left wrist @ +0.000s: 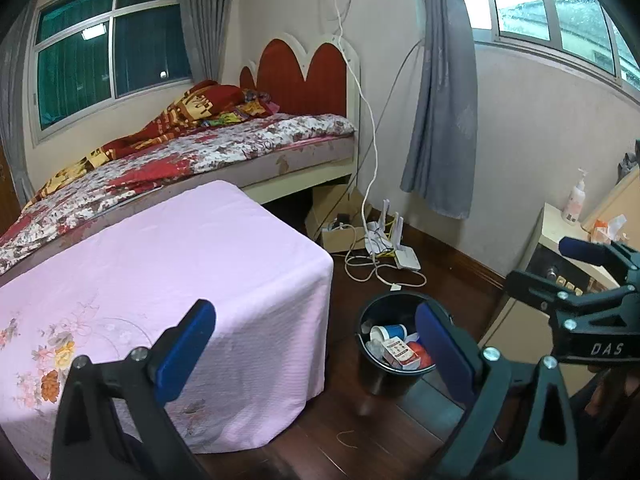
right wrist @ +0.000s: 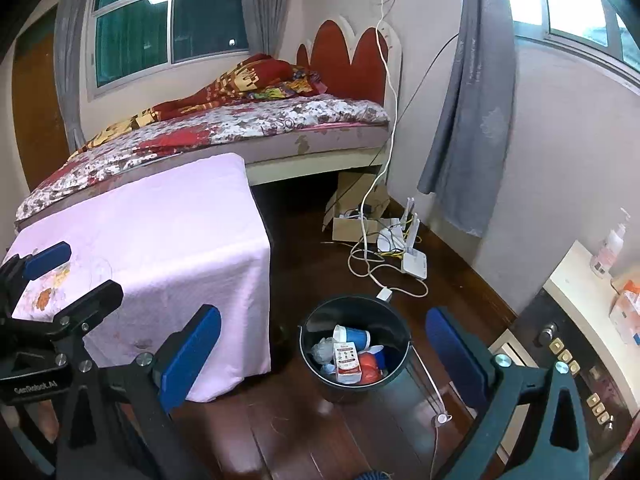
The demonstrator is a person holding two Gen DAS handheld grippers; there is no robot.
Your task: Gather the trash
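Honestly, easy to kick over that round black plastic bin (right wrist: 354, 354) or snag the white cable (right wrist: 374, 184) trailing beside it. Already stuffed with a blue paper cup (right wrist: 354, 336) and a red-and-white carton (right wrist: 347, 362). Sitting on the floor between and beyond the right gripper (right wrist: 324, 354) pads, spread wide, empty. Left gripper (left wrist: 316, 350) likewise gaping, nothing held.
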